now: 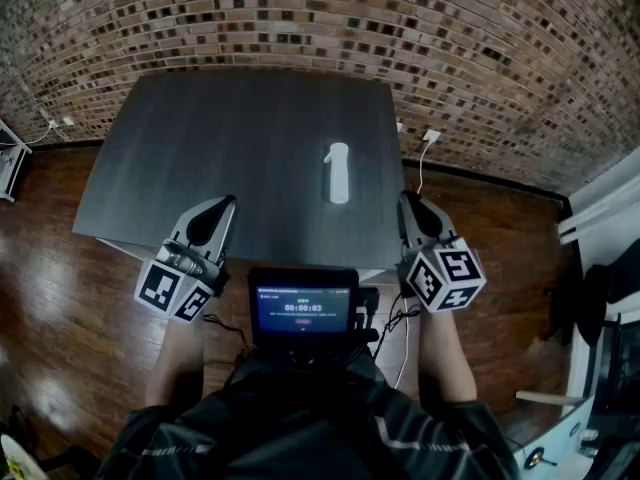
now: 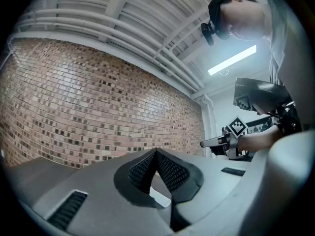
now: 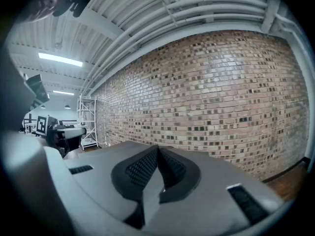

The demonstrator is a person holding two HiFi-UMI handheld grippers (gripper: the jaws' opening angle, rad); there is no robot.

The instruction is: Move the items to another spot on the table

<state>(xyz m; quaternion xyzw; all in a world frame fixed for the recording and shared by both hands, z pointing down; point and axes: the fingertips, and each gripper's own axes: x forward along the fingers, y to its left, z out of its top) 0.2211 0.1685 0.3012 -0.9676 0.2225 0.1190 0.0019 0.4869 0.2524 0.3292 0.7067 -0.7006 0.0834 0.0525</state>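
The left gripper (image 2: 156,152) is holding its two jaws pressed together at the tips, with nothing sitting between the ribbed pads (image 2: 142,171). It is pointing up and away towards the brick wall (image 2: 98,107). The right gripper (image 3: 158,148) is likewise keeping its jaws closed tip to tip and gripping nothing, and it is facing the same wall. In the head view both grippers are hanging over the near edge of the dark grey table (image 1: 220,138), one at each front corner and well apart from each other, with the marker cubes facing the person. The white bottle (image 1: 338,173) is sitting on the right half of the table, nearer the right gripper than the left and clear of both. Whether it is standing or lying is hard to tell from this angle. A small screen (image 1: 303,306) is glowing at the person's chest between the two grippers. A white plug (image 1: 431,136) is lying beyond the table's right edge on the wooden floor (image 1: 60,268).
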